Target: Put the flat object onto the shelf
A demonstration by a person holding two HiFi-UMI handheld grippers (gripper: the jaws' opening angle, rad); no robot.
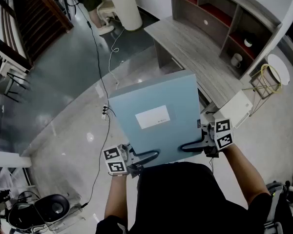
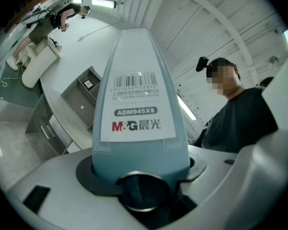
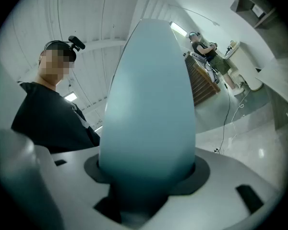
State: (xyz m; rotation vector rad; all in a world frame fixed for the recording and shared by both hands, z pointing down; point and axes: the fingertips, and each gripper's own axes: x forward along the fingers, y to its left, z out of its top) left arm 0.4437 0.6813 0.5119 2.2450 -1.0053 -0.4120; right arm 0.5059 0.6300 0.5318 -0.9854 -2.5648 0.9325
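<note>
Pale blue box with white label; spine label white, with black barcode and red-and-black print. Black-and-white square markers on left gripper and right gripper. Grey wood-grain desk; grey shelf, red-brown inside.

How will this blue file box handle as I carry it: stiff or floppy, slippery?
Probably stiff: the file box lies flat, without sagging, though the left gripper and right gripper clamp only its near end. Its smooth plastic skin looks slippery, so hold both grips firm. Likely light for its size, but its contents are hidden.
</note>
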